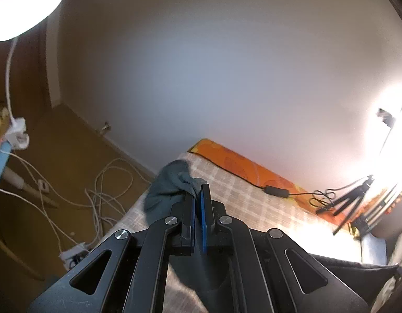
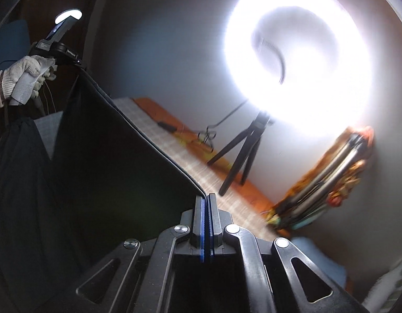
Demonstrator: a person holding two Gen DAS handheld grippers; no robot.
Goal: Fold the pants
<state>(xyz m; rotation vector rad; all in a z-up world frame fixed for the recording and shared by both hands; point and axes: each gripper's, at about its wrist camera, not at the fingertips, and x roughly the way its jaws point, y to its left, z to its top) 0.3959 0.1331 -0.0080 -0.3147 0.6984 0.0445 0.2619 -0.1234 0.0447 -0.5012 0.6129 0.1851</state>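
Note:
The dark pants [image 2: 101, 172] hang stretched in the air between my two grippers above the checked bed cover [image 2: 180, 154]. My right gripper [image 2: 206, 198] is shut on one corner of the top edge. My left gripper [image 1: 199, 190] is shut on the other corner, where grey-blue cloth [image 1: 169, 185] bunches at the fingertips and dark cloth hangs below. In the right wrist view the left gripper [image 2: 58, 49] shows at the upper left, held by a gloved hand [image 2: 23, 75]. The lower part of the pants is hidden.
A lit ring light [image 2: 297, 54] on a black tripod [image 2: 242, 154] stands on the bed by the wall, with its cable and switch box [image 1: 276, 191]. An orange cover [image 1: 242, 164] lines the wall side. White cables [image 1: 101, 195] lie on the brown floor. A lamp [image 1: 26, 2] shines at the upper left.

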